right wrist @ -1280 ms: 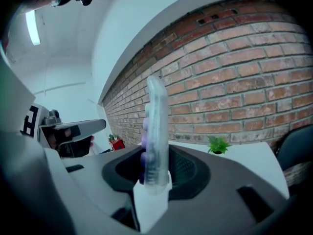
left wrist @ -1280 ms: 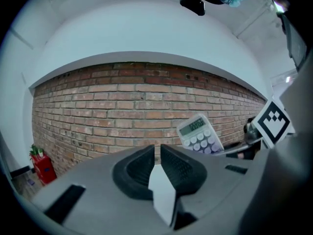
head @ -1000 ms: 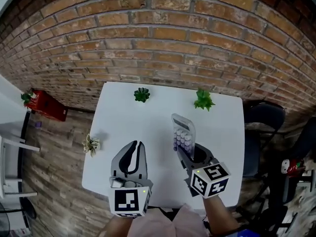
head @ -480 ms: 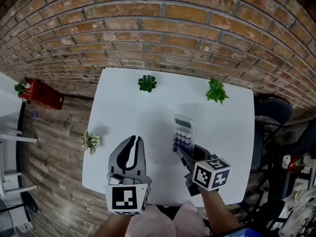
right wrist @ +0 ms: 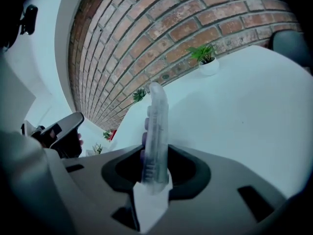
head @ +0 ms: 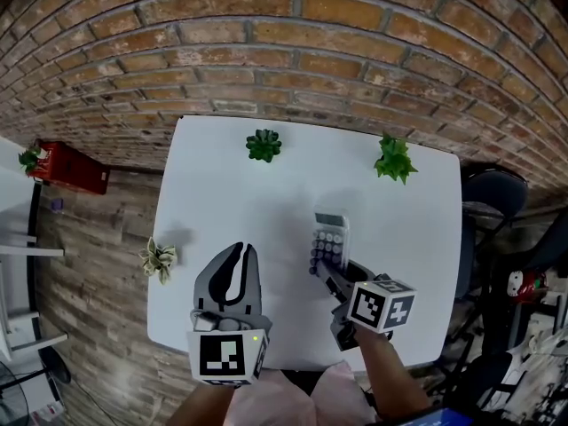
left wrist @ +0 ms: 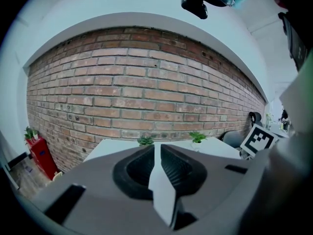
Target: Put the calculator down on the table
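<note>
Head view: The right gripper [head: 330, 275] is holding the calculator [head: 330, 238] by its near end. It is hanging over the right half of the white table [head: 222, 193].
Right gripper view: The jaws are squeezing the calculator [right wrist: 155, 126] from both sides, so they are only partly closed. Its thin edge is showing, and its far end is sticking out toward the brick wall [right wrist: 161, 28].
Left gripper: The left gripper [head: 240, 254] is waiting over the near left part of the table. Its jaws are sitting almost together with only a thin slit between them, and they are holding nothing.
Step in hand: I think the person is bringing the calculator to the table top and is not letting go yet.
Next move: It is looking like the calculator needs to go flat on the bare white spot under it, well away from the two little plants [head: 264, 145] at the back. Then the jaws need to spread wide enough to slip off without dragging it.
Hard to see: I am not able to tell if the calculator is touching the table or floating just above it. The screen and keys are looking too small to read. The gripper's own body is covering the near end of the calculator.
</note>
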{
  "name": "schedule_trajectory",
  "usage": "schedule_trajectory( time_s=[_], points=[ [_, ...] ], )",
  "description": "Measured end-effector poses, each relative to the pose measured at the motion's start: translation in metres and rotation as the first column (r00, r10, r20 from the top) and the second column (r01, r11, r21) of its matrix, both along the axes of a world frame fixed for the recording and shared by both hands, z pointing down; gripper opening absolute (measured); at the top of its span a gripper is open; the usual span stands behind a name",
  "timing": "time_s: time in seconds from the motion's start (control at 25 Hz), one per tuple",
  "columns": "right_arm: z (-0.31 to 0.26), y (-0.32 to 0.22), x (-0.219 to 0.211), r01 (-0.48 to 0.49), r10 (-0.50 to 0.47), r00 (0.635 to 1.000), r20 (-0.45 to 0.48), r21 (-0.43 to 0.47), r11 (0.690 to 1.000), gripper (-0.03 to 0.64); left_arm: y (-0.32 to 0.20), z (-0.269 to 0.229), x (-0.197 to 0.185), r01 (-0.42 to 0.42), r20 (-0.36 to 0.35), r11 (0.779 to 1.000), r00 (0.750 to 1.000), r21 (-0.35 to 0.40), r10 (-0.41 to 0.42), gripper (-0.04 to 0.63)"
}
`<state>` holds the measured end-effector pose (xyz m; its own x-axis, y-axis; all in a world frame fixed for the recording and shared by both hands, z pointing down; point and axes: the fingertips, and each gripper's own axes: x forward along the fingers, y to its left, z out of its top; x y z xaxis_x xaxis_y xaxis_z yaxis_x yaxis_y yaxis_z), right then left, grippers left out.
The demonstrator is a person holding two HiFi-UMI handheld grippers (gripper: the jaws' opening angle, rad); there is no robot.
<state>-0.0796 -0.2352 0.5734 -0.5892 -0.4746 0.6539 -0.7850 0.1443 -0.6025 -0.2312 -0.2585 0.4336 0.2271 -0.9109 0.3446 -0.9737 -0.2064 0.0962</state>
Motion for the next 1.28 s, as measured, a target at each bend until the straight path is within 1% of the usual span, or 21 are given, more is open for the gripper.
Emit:
schedule_trajectory(
  time_s=[0.08, 0.16, 0.36, 0.48, 0.56, 0.68, 0.84, 0.96, 1.04, 1.28],
  points=[
    [0.002, -0.002, 0.000, -0.016, 0.017, 1.000, 0.023, -0.022, 1.000, 0.146, -0.001, 0.000, -0.001, 0.003, -0.003, 1.000, 1.000, -0.001, -0.003, 0.043],
    [0.004, -0.003, 0.001, -0.028, 0.029, 0.999, 0.026, -0.034, 0.999, 0.155, -0.001, 0.003, -0.003, -0.006, 0.014, 1.000, 1.000, -0.004, 0.006, 0.043],
    [0.011, -0.002, 0.005, -0.033, 0.031, 0.999, -0.028, -0.049, 0.998, 0.160, -0.002, 0.003, -0.004, -0.017, 0.028, 1.000, 0.999, -0.004, 0.017, 0.043],
    [0.017, 0.003, 0.005, -0.008, 0.004, 0.999, -0.052, -0.070, 0.997, 0.197, -0.002, 0.002, -0.002, -0.021, 0.031, 1.000, 0.999, -0.002, 0.021, 0.043],
    [0.019, 0.008, 0.003, 0.013, -0.017, 0.999, -0.049, -0.086, 0.996, 0.217, -0.002, 0.001, -0.001, -0.021, 0.030, 1.000, 0.999, 0.000, 0.021, 0.043],
    [0.021, 0.016, -0.002, 0.060, -0.064, 0.997, -0.032, -0.114, 0.992, 0.268, -0.002, -0.001, -0.001, -0.021, 0.033, 1.000, 0.999, 0.004, 0.021, 0.043],
    [0.021, 0.025, -0.003, 0.100, -0.105, 0.994, -0.026, -0.135, 0.986, 0.290, 0.000, -0.006, 0.004, -0.027, 0.035, 1.000, 0.999, 0.014, 0.027, 0.043],
    [0.023, 0.031, 0.001, 0.132, -0.143, 0.987, -0.073, -0.137, 0.982, 0.301, 0.003, -0.009, 0.009, -0.032, 0.036, 0.999, 0.999, 0.019, 0.032, 0.043],
    [0.024, 0.036, 0.004, 0.168, -0.184, 0.977, -0.110, -0.140, 0.976, 0.324, 0.005, -0.011, 0.012, -0.035, 0.036, 0.999, 0.999, 0.020, 0.034, 0.043],
    [0.027, 0.048, 0.010, 0.216, -0.243, 0.959, -0.144, -0.182, 0.959, 0.358, 0.011, -0.019, 0.023, -0.043, 0.037, 0.998, 0.998, 0.036, 0.042, 0.043]
  ],
)
